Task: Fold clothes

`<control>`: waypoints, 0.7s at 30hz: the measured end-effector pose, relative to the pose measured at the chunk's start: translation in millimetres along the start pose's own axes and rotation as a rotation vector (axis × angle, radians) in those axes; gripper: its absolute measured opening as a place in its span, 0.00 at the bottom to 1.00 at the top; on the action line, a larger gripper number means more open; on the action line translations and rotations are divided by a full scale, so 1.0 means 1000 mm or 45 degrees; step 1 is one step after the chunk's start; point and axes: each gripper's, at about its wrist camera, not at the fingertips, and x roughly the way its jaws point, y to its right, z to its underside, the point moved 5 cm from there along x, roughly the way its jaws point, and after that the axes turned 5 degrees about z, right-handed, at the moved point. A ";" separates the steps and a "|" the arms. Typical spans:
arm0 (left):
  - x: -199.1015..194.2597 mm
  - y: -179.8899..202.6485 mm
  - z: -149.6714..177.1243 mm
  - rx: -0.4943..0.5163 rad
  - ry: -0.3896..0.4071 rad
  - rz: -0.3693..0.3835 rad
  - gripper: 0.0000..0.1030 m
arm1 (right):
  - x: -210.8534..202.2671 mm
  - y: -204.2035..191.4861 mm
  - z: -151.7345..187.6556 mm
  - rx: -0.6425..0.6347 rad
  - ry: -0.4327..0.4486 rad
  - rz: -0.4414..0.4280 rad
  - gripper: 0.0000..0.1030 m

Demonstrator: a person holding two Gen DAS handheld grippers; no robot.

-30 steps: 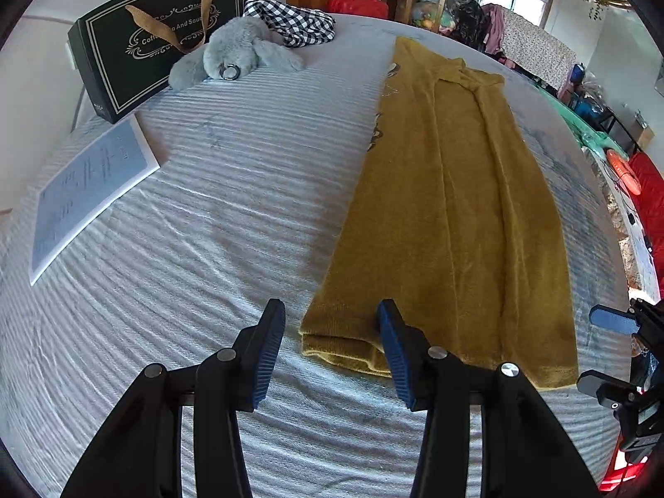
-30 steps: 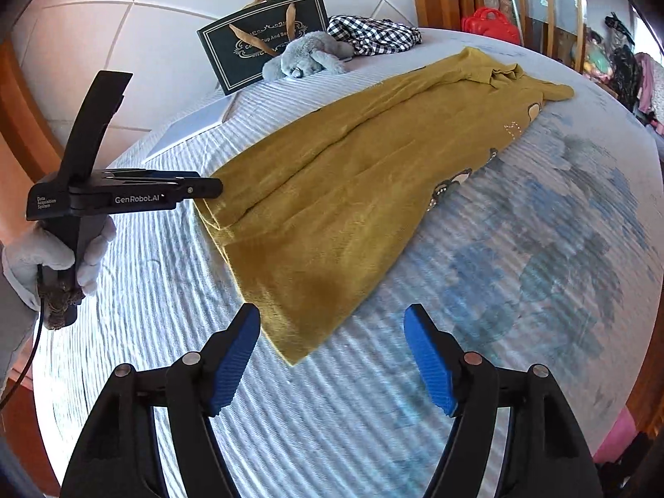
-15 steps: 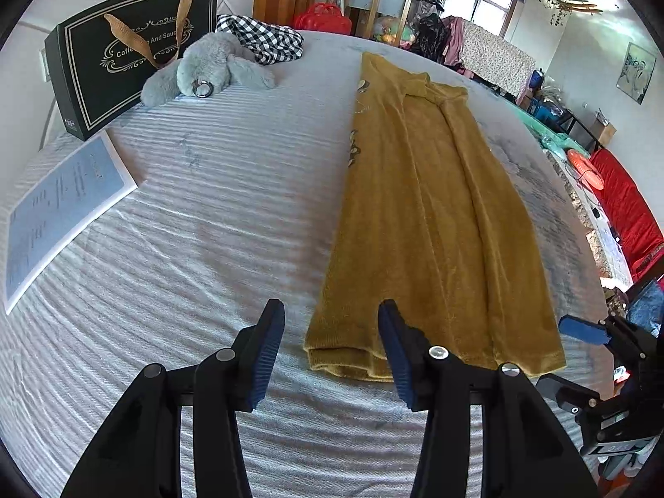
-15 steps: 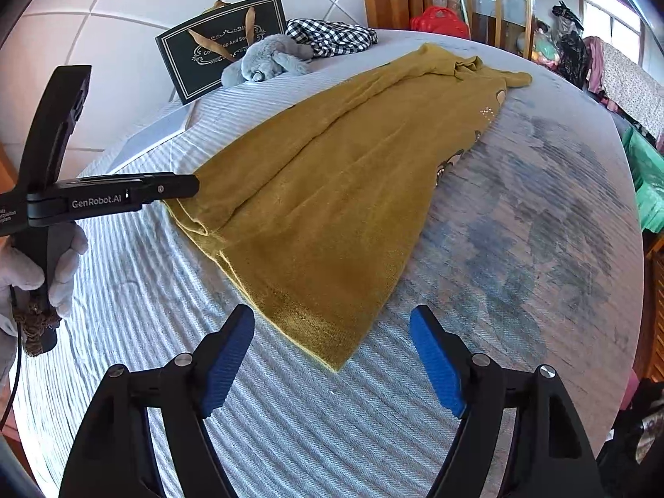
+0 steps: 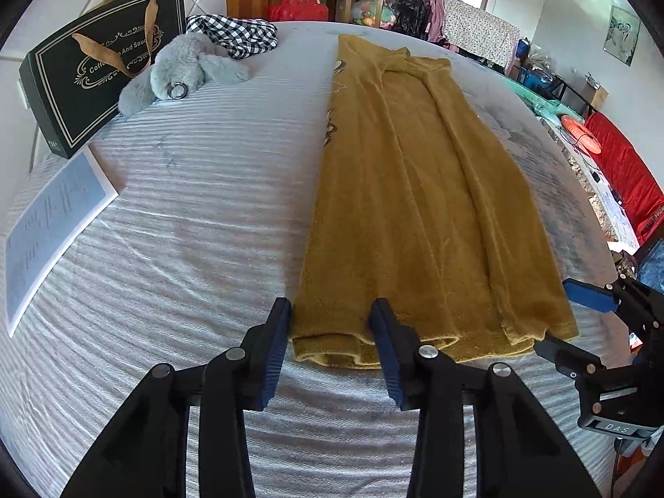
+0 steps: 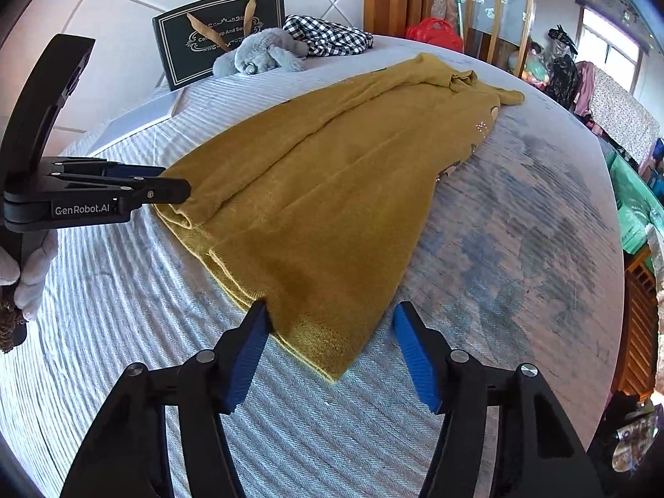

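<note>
A mustard-yellow knit garment (image 5: 415, 191) lies folded lengthwise on the striped bed, hem toward me; it also shows in the right wrist view (image 6: 332, 191). My left gripper (image 5: 328, 332) is open, its blue pads either side of the hem's left corner. It shows from the side in the right wrist view (image 6: 166, 184), at that corner. My right gripper (image 6: 330, 332) is open, its pads straddling the hem's right corner. It also shows in the left wrist view (image 5: 568, 319), open, beside that corner.
A black gift bag (image 5: 99, 66), a grey plush toy (image 5: 178, 76) and a checked cloth (image 5: 236, 35) lie at the bed's far left. A blue sheet of paper (image 5: 54, 224) lies near the left edge. Furniture and clutter stand beyond the bed on the right.
Both grippers have moved forward to the hem. The left pads now flank its left corner and the right pads flank its right corner. Both stay open.
</note>
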 end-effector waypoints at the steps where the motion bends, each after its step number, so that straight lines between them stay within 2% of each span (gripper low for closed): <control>1: 0.000 0.000 0.000 0.001 -0.002 0.001 0.38 | 0.000 0.000 0.000 -0.008 -0.003 -0.001 0.59; 4: 0.000 0.000 0.000 0.007 -0.006 0.003 0.37 | 0.000 -0.001 0.001 -0.028 0.000 -0.007 0.59; 5: 0.000 0.001 0.000 0.006 -0.006 0.012 0.31 | 0.000 -0.002 0.001 -0.034 -0.004 -0.013 0.57; 7: -0.001 0.002 0.000 0.001 -0.008 0.036 0.21 | -0.002 -0.005 0.000 -0.062 -0.015 -0.044 0.38; 8: -0.001 0.003 0.000 0.000 -0.011 0.037 0.17 | -0.002 -0.007 -0.001 -0.078 -0.019 -0.060 0.36; 9: -0.002 0.003 0.000 -0.001 -0.015 0.037 0.14 | -0.002 -0.007 -0.001 -0.075 -0.024 -0.089 0.25; 13: -0.003 0.006 -0.005 0.025 -0.031 0.016 0.08 | -0.001 0.005 -0.005 0.029 -0.046 -0.231 0.16; 16: -0.008 0.008 -0.015 0.026 -0.017 0.007 0.08 | -0.005 0.013 -0.011 0.087 -0.025 -0.294 0.14; 21: -0.027 0.013 -0.050 -0.003 0.059 0.014 0.07 | -0.018 0.019 -0.035 0.058 0.036 -0.284 0.14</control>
